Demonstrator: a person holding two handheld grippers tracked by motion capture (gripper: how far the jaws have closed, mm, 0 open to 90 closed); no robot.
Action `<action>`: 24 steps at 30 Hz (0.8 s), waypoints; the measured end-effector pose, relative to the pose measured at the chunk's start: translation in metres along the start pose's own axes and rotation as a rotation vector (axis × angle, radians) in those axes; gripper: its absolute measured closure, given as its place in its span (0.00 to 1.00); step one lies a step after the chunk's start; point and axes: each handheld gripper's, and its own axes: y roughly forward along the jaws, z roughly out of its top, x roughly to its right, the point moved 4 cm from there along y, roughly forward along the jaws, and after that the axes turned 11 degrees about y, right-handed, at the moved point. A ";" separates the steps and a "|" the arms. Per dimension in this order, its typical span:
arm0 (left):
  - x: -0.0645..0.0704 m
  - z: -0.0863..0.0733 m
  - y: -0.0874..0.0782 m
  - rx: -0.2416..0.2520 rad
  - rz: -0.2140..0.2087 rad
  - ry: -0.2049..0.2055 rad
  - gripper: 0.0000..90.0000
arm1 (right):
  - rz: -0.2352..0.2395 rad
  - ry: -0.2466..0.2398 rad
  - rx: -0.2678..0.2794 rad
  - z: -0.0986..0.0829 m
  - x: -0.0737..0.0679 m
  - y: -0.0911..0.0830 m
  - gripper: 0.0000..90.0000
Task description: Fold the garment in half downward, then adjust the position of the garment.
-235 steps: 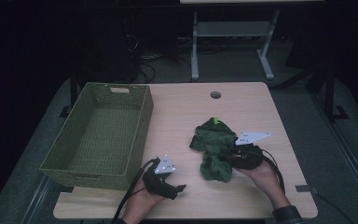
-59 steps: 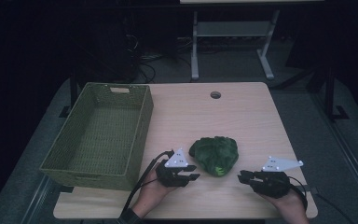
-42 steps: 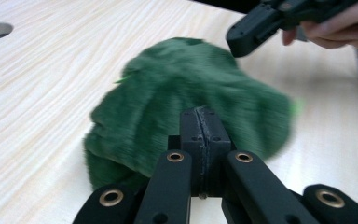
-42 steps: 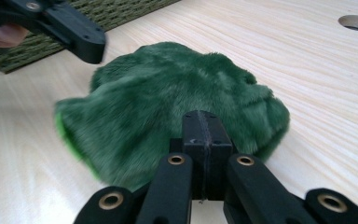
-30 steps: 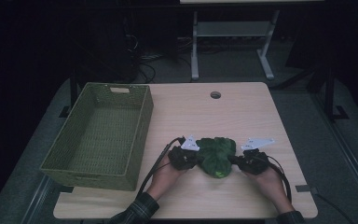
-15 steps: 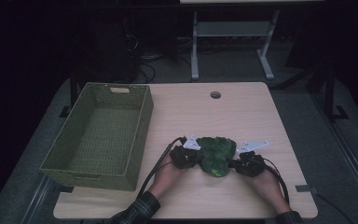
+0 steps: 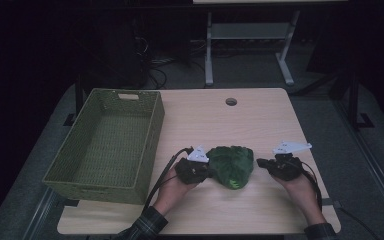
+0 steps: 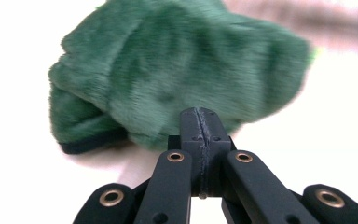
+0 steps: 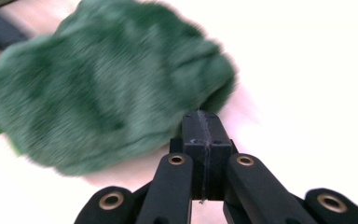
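Basket [image 7: 107, 142] sits empty along the table's left edge, while the left gripper [image 7: 200, 167], jaws pressed together on nothing, touches the bundled green cloth [image 7: 232, 165] near the front edge. The right gripper [image 7: 267, 164], also closed and empty, has drawn back from the cloth since half a second ago, so the bundling looks finished and the transfer to the basket comes next.

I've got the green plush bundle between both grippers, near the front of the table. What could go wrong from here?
1. Both grippers' jaws are shut with no cloth between them: the left gripper only butts the green plush bundle, so a lift would likely leave it behind.
2. The right gripper stands apart from the bundle, so a one-sided push may slide or unroll it.
3. The basket is close; the left cable could snag its wall.
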 end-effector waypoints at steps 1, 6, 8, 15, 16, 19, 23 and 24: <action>0.003 0.000 -0.001 -0.002 -0.007 0.007 1.00 | 0.000 0.006 0.011 0.004 0.002 0.000 1.00; 0.017 -0.001 0.001 0.009 -0.047 -0.001 1.00 | -0.011 0.010 0.021 0.024 0.011 0.010 1.00; 0.021 0.000 0.004 0.011 -0.065 -0.005 1.00 | 0.003 0.019 0.037 0.032 0.013 0.015 1.00; 0.035 0.005 0.023 -0.007 -0.115 0.036 0.99 | 0.025 0.004 0.038 0.054 0.013 0.045 1.00; 0.038 0.005 0.026 -0.010 -0.120 0.038 0.99 | 0.036 0.018 0.034 0.057 0.012 0.049 1.00; 0.042 0.008 0.034 -0.013 -0.128 0.050 0.99 | 0.037 -0.001 0.022 0.063 0.014 0.063 1.00; 0.039 0.009 0.044 -0.004 -0.135 0.034 0.99 | 0.048 0.001 -0.008 0.064 0.015 0.078 1.00; 0.038 0.008 0.046 -0.001 -0.128 0.029 1.00 | 0.055 0.002 -0.016 0.063 0.016 0.081 1.00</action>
